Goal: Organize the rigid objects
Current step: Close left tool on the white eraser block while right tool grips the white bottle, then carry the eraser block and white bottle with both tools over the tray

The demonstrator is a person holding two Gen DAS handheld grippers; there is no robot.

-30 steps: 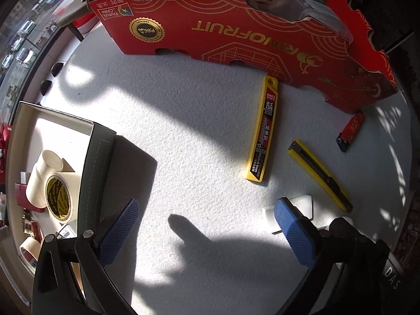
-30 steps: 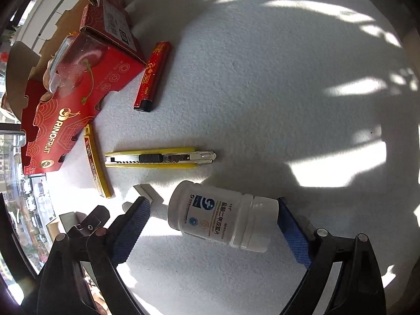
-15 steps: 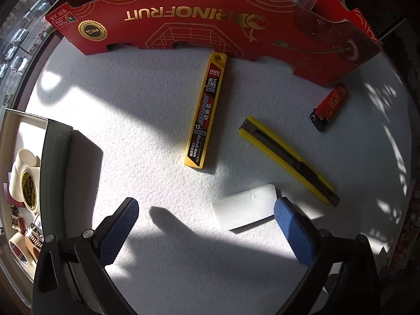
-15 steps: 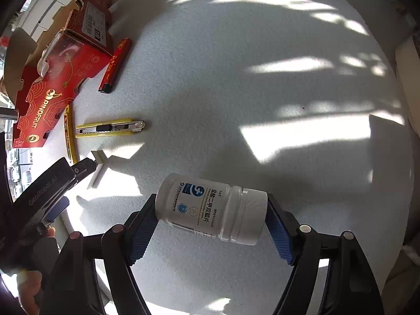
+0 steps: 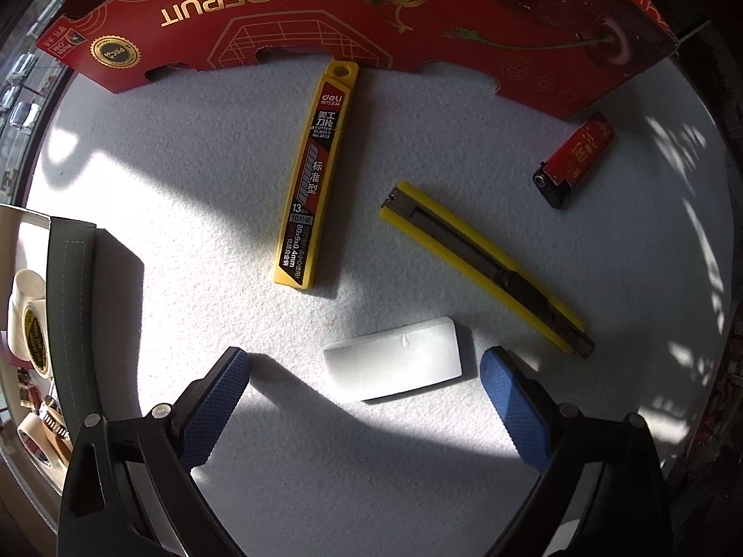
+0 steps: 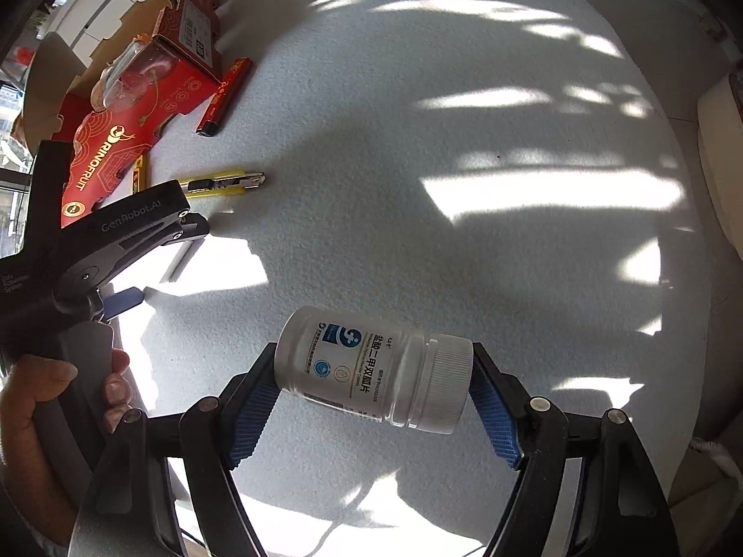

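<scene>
A white rectangular block [image 5: 394, 364] lies flat on the white felt table between the blue pads of my left gripper [image 5: 362, 358]. Its jaws are closing, and neither pad touches the block. Beyond it lie a yellow utility knife [image 5: 483, 264], a yellow blade case [image 5: 316, 176] and a red lighter [image 5: 576, 160]. My right gripper [image 6: 374, 373] is shut on a white pill bottle [image 6: 367, 362], gripped end to end and held above the table. The left gripper's body [image 6: 116, 232] and the person's hand [image 6: 37, 394] show at the left of the right wrist view.
A red RINOFRUIT carton [image 5: 325, 9] stands along the far side, right behind the blade case. An open grey box [image 5: 69, 306] holding tape rolls [image 5: 35, 339] sits at the table's left edge. White felt [image 6: 464, 139] spreads out to the right of the bottle.
The left gripper slid over until the white block came between its fingers, and its jaws narrowed slightly. The right gripper closed on the pill bottle and carried it up and away from the knife.
</scene>
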